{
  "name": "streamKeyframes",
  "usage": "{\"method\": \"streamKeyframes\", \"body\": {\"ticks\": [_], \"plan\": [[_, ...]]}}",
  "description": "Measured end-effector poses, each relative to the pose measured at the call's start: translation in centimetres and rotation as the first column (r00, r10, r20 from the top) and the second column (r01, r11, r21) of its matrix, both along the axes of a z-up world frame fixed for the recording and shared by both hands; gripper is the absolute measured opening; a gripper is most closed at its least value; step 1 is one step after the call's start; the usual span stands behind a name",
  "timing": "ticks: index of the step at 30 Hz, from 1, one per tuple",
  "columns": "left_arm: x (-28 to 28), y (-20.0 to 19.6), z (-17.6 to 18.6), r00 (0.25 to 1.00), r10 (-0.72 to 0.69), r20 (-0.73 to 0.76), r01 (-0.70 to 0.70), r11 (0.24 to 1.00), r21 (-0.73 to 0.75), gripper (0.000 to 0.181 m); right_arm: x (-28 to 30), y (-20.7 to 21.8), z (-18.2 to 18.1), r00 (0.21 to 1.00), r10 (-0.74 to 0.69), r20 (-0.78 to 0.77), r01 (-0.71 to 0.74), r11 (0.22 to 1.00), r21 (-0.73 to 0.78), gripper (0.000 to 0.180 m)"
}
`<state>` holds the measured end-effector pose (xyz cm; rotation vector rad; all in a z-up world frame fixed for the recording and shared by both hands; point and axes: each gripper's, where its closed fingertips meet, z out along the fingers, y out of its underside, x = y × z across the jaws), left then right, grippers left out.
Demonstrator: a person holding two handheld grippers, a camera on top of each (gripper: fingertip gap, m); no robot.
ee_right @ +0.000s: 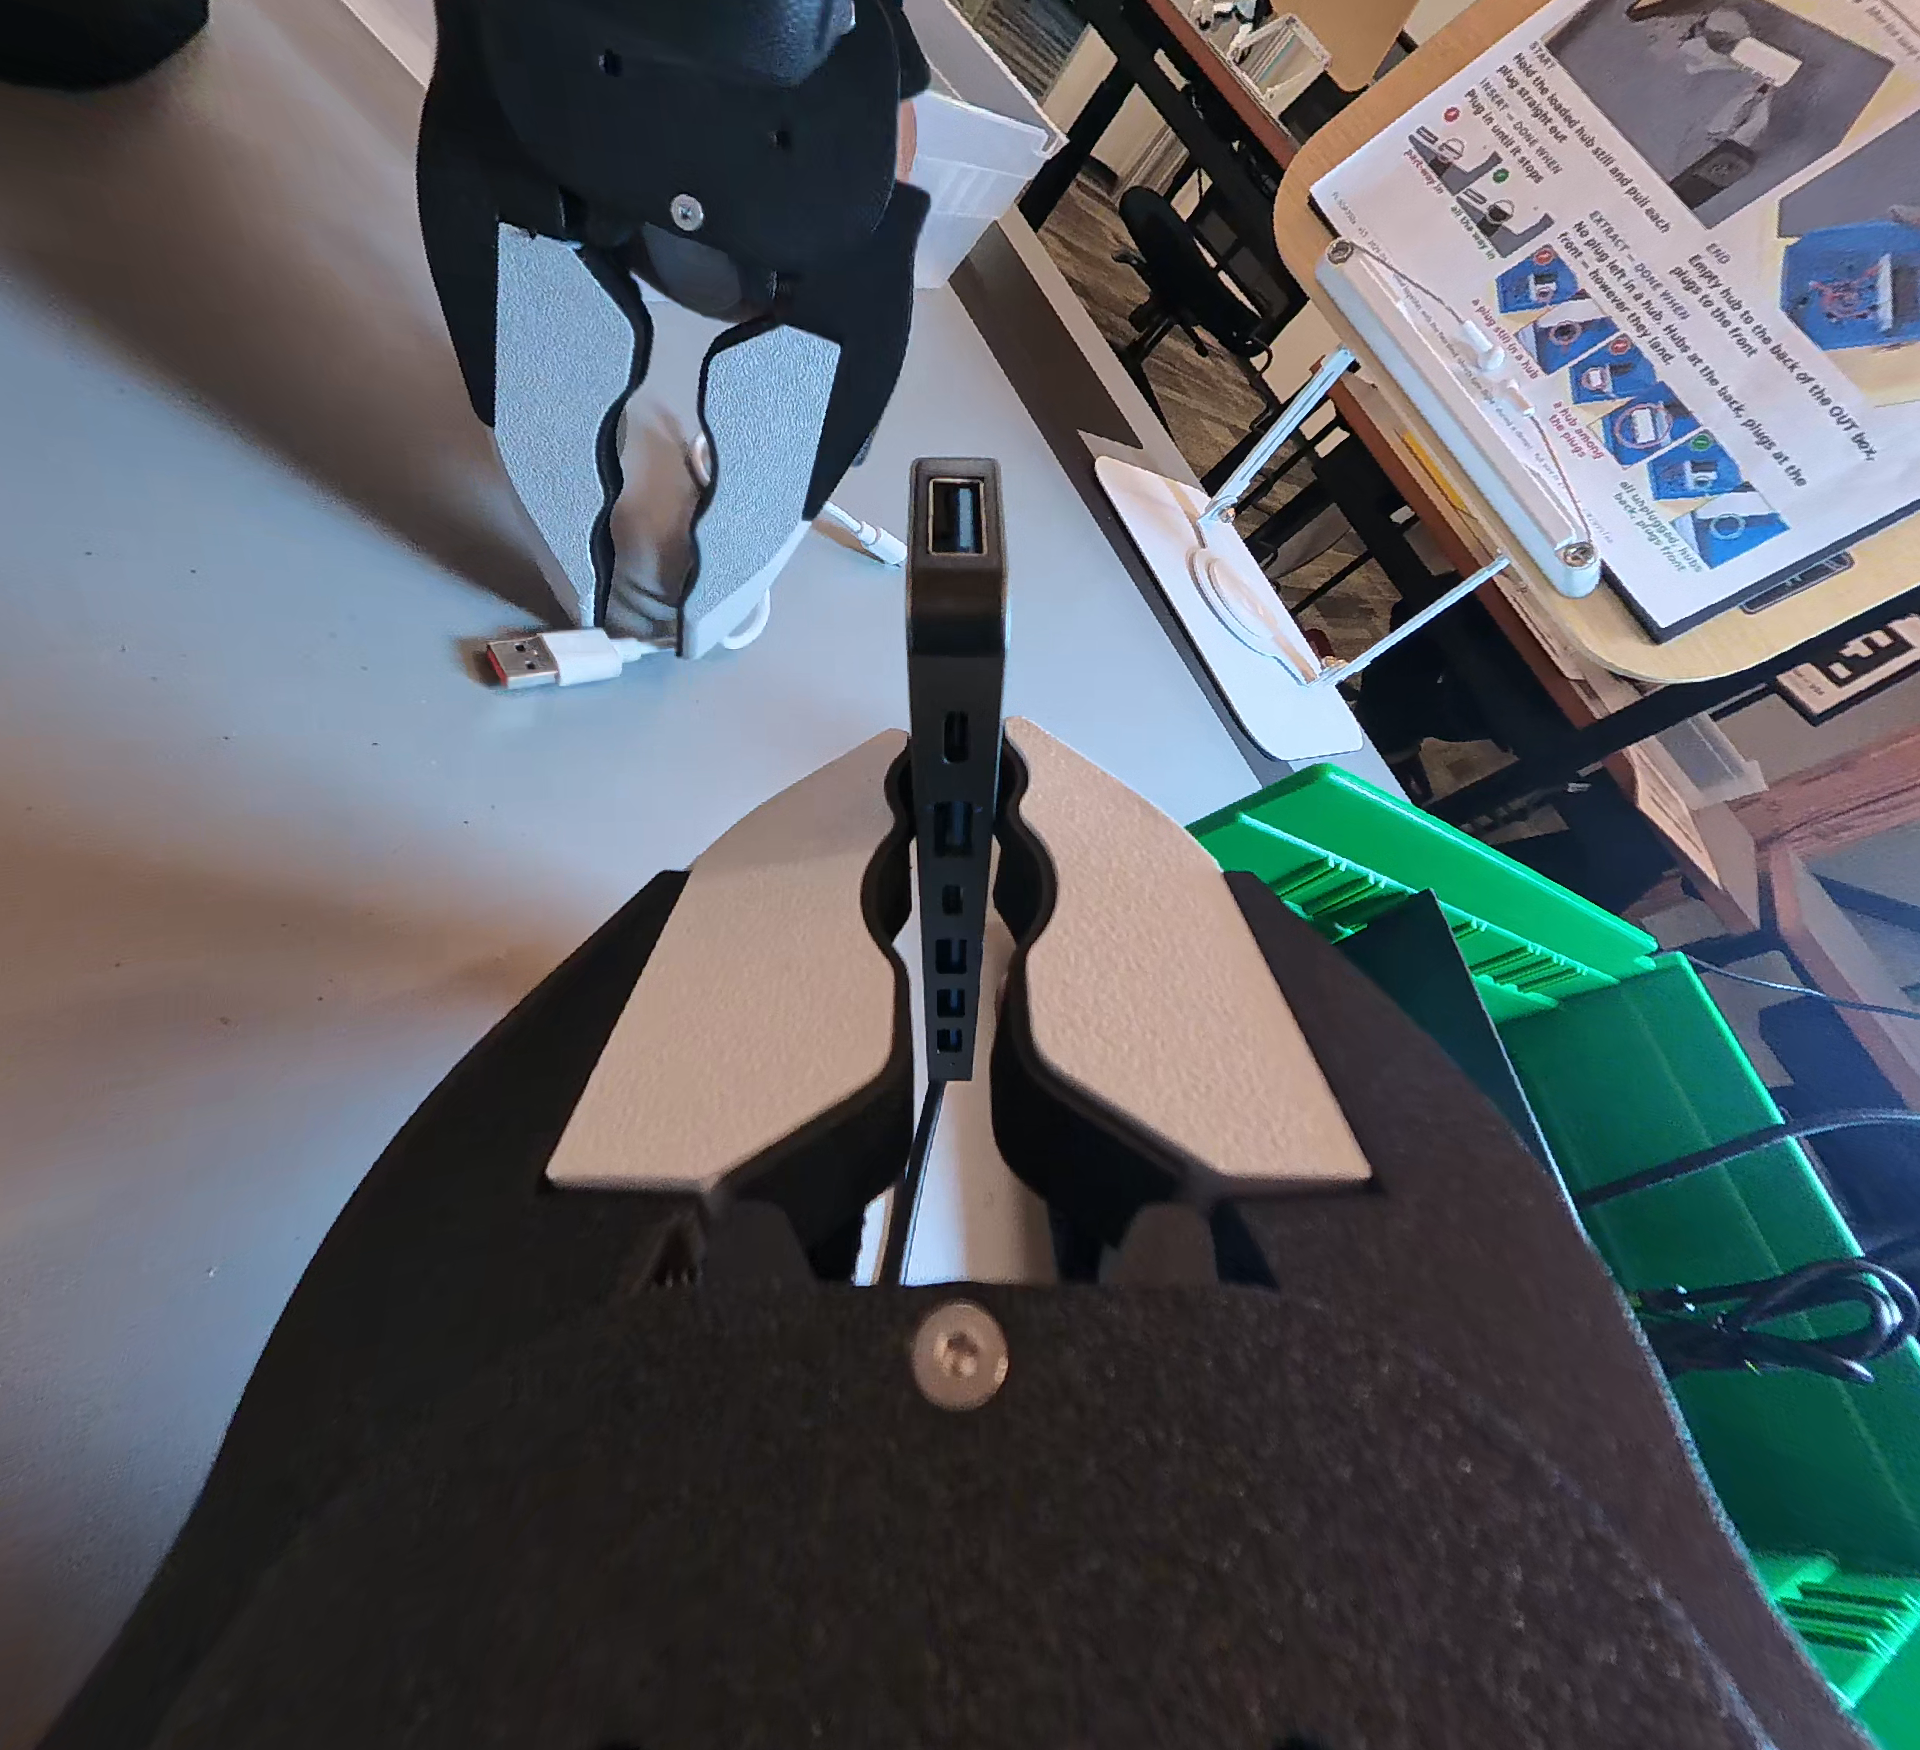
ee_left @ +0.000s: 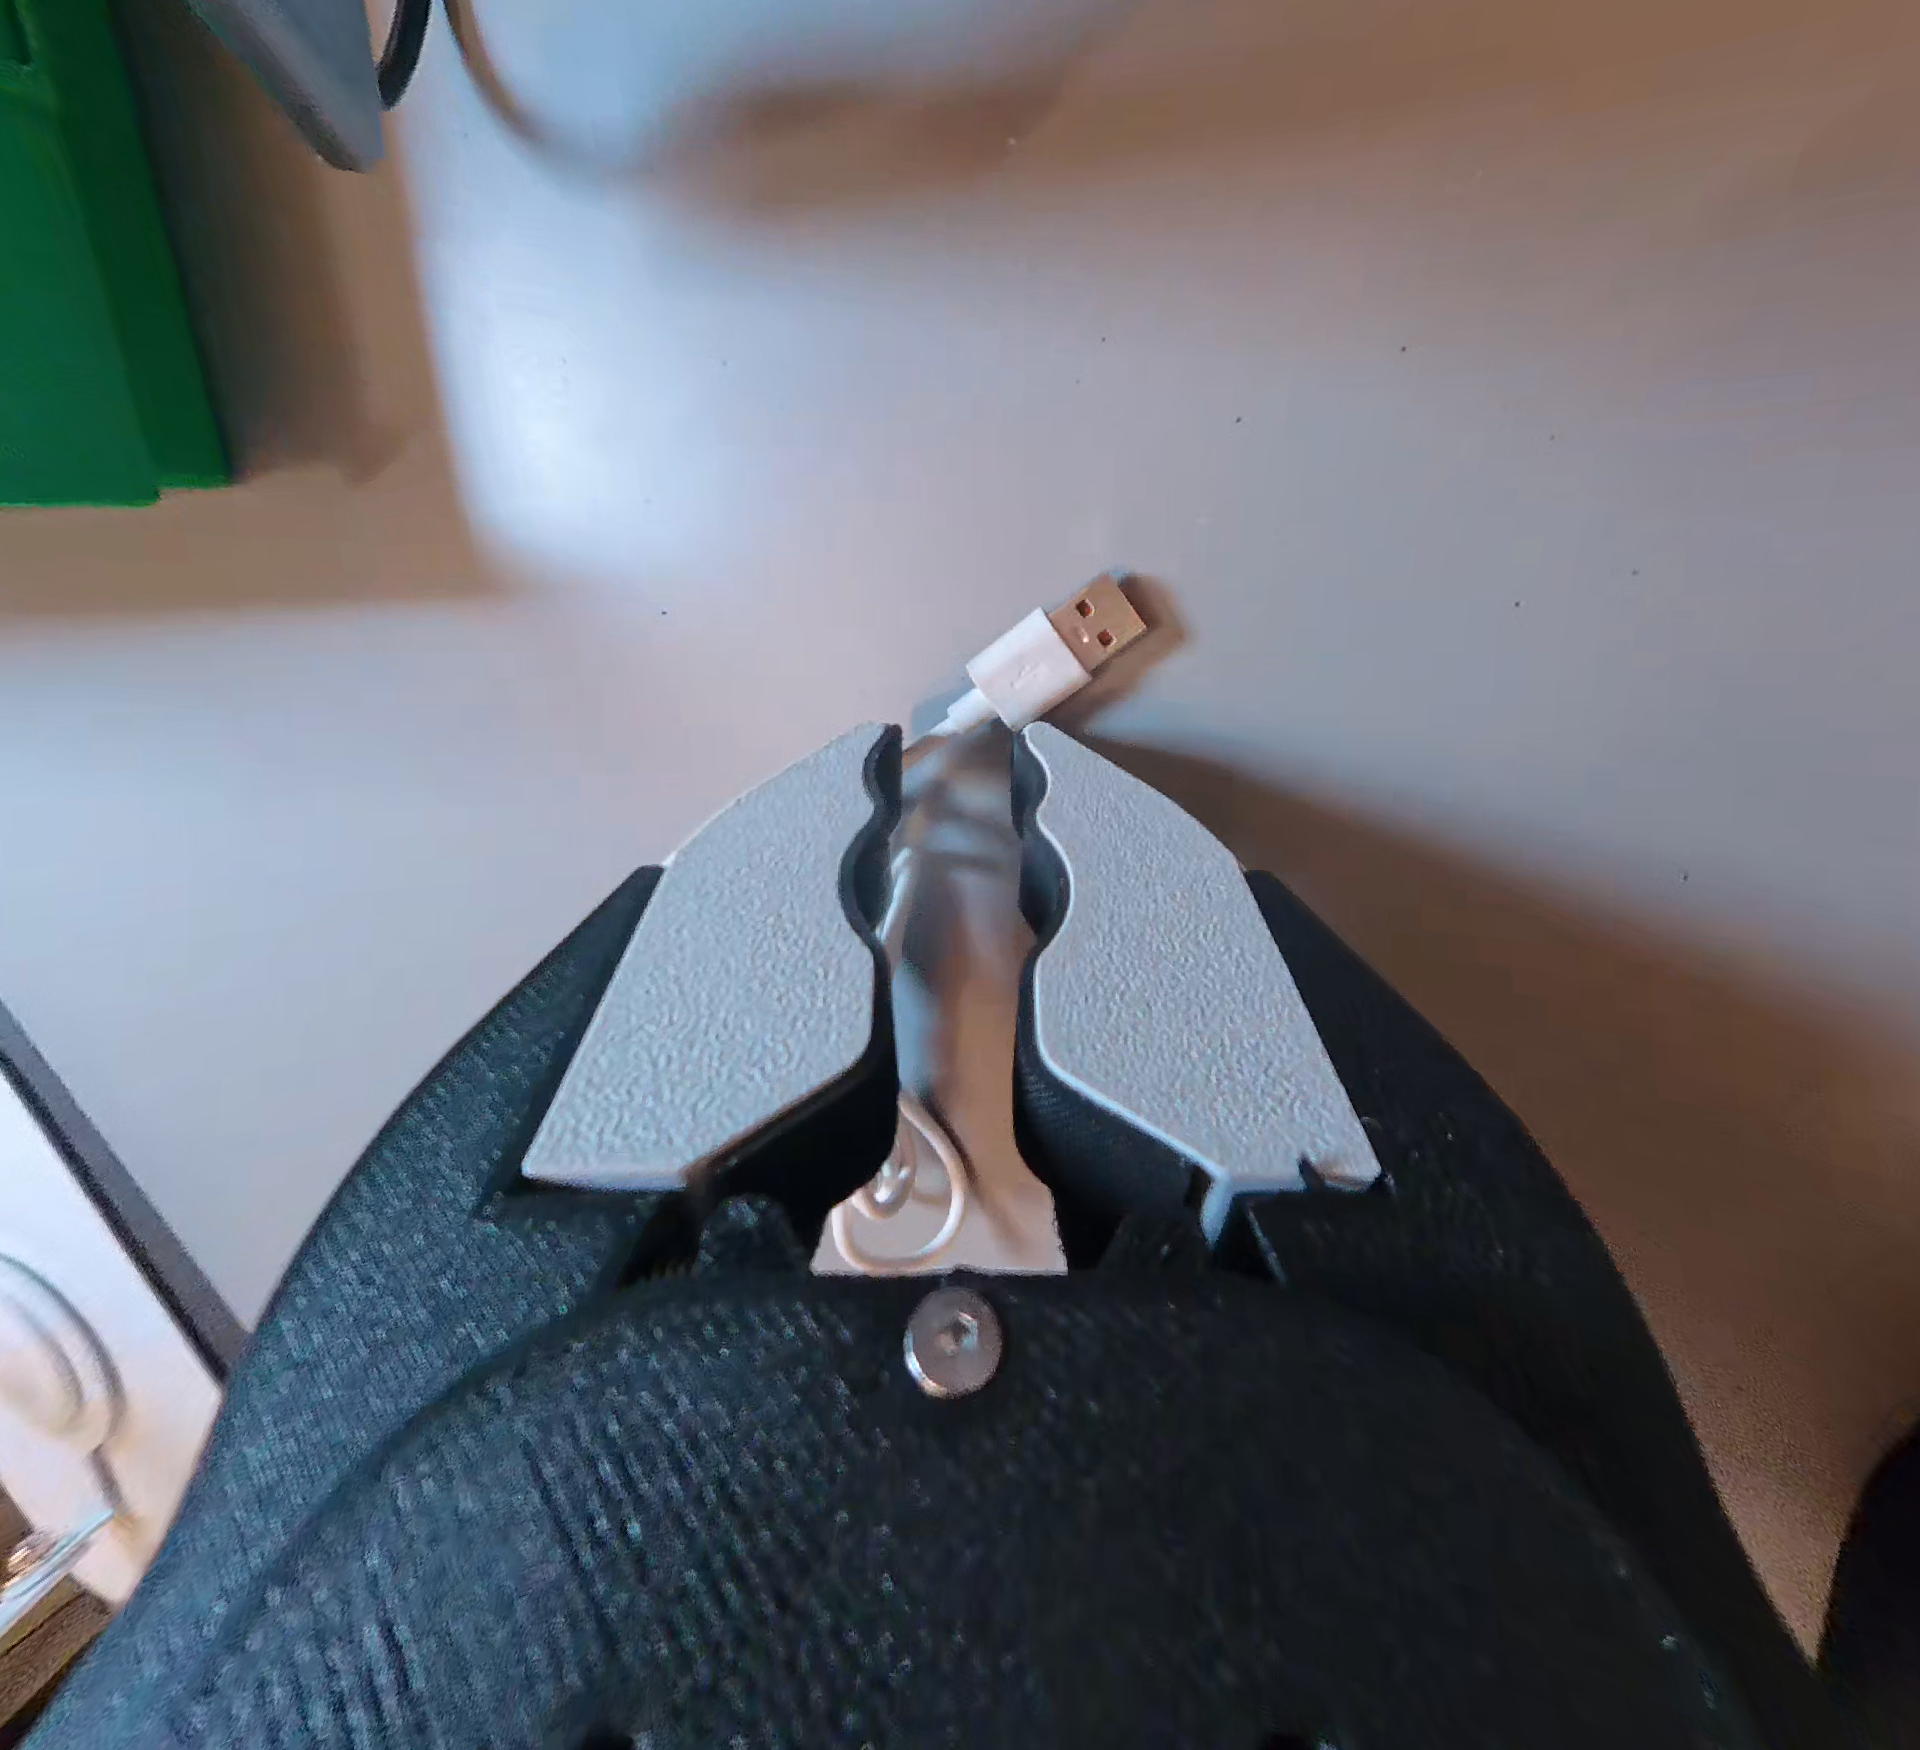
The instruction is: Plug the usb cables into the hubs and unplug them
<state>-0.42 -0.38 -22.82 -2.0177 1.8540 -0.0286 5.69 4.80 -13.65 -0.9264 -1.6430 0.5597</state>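
My right gripper [ee_right: 956, 744] is shut on a black USB hub [ee_right: 956, 599]. It holds the hub on edge above the grey table [ee_right: 260, 817], with the end port pointing away and the hub's black cord trailing back between the fingers. A white USB cable lies on the table, its plug [ee_left: 1060, 651] just past my left gripper's [ee_left: 958, 736] tips. The cable runs back through the gap between the fingers, which stand wider than the cable. In the right wrist view the left gripper [ee_right: 639, 630] points down onto the table, with the plug [ee_right: 551, 658] beside its tips.
A green bin [ee_right: 1662, 1129] holding black cables [ee_right: 1787, 1316] sits at the right, and shows in the left wrist view [ee_left: 83, 246]. A white tray [ee_right: 966, 152] stands behind. A stand with an instruction sheet [ee_right: 1610, 246] is beyond the table's right edge. About 12 centimeters separates my left fingertips from my right.
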Motion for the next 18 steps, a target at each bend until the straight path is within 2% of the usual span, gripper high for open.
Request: {"method": "streamKeyframes", "body": {"ticks": [6, 9, 11, 12, 13, 15, 18], "plan": [[0.3, 0.3, -0.2, 0.996, 0.086, 0.036, -0.086, 0.996, -0.012, 0.009, 0.1, 0.1, 0.1, 1.0, -0.003, -0.001, 0.003, 1.0, 0.005, 0.012], [0.1, 0.4, -0.3, 0.963, 0.271, -0.01, -0.271, 0.962, -0.034, 0.006, 0.2, 0.2, 0.1, 1.0, -0.007, -0.002, 0.007, 1.0, 0.004, 0.012], [0.2, 0.0, -0.3, 0.898, 0.44, -0.024, -0.441, 0.895, -0.07, 0.005, 0.2, 0.4, 0.1, 1.0, -0.013, 0.0, 0.013, 1.0, 0.0, 0.012], [1.0, -0.8, -0.3, 0.866, 0.5, -0.002, -0.495, 0.857, -0.141, 0.005, 0.2, 0.5, 0.1, 1.0, -0.017, 0.003, 0.017, 1.0, 0.0, 0.012], [2.3, -2.0, -0.2, 0.844, 0.536, 0.028, -0.514, 0.822, -0.245, 0.004, 0.2, 0.6, 0.1, 1.0, -0.02, 0.003, 0.02, 1.0, -0.003, 0.012], [4.8, -4.7, 0.4, 0.835, 0.544, 0.083, -0.463, 0.777, -0.427, 0.004, 0.3, 0.7, 0.2, 1.0, -0.026, 0.0, 0.026, 1.0, -0.015, 0.011], [5.4, -5.7, 0.7, 0.827, 0.543, 0.145, -0.429, 0.776, -0.461, 0.004, 0.6, 0.9, 0.6, 0.999, -0.031, -0.009, 0.031, 0.999, -0.018, 0.012]]}}
